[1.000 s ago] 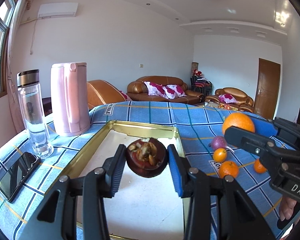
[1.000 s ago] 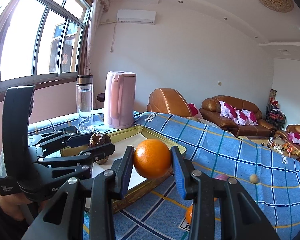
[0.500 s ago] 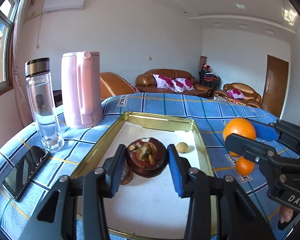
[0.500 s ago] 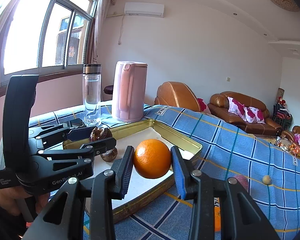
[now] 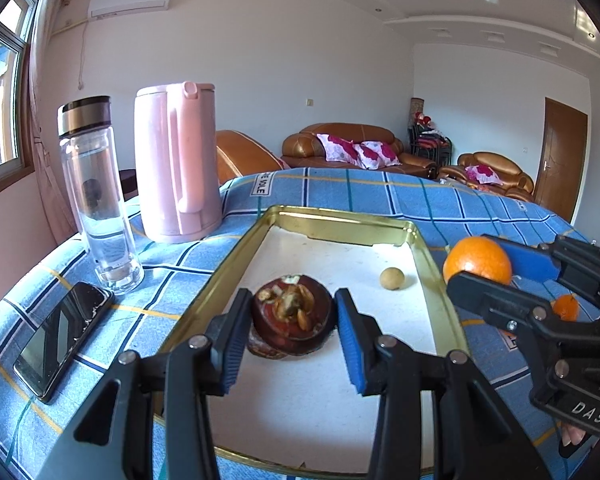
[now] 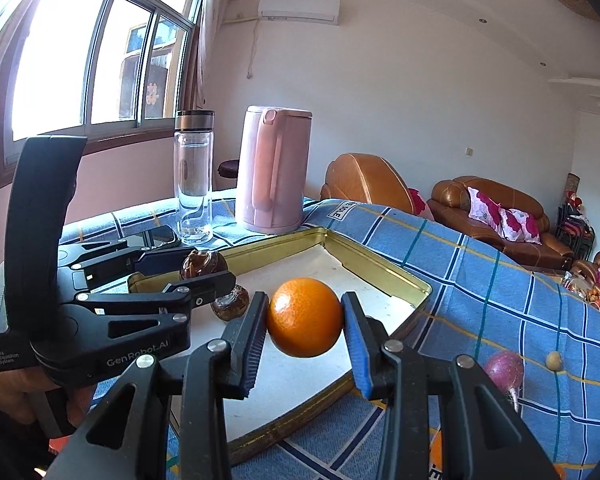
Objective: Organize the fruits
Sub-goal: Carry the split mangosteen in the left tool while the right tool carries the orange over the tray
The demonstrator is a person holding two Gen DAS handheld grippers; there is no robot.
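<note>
The jaws of the left gripper (image 5: 294,318) were seen closed on a dark brown mangosteen (image 5: 293,315), its calyx turned toward the camera and the blue pads pressed against its two flanks; it was held over the white floor of the gold tray (image 5: 342,225), just above a second mangosteen (image 6: 230,303) that lay on the tray. The jaws of the right gripper (image 6: 304,318) were likewise closed on an orange (image 6: 305,317), gripped at its widest girth and carried over the near corner of the same tray. The mangosteen was judged to be hard-shelled, rigid and fairly light, safely held across its middle, though its rounded rind could be expected to roll when set down. The orange was judged to be heavier, firm yet slightly yielding, its waxy skin liable to slip unless it was held at the equator, as it was. A small pale round fruit (image 5: 392,278) was already lying in the tray. Outside it, on the blue checked cloth of the table (image 6: 480,280), a purple fruit (image 6: 503,372), another small pale fruit (image 6: 553,360) and a small orange (image 5: 566,307) were left. Behind the tray a pink kettle (image 5: 176,162), a glass bottle (image 5: 96,200) and a phone (image 5: 64,336) were noted.
</note>
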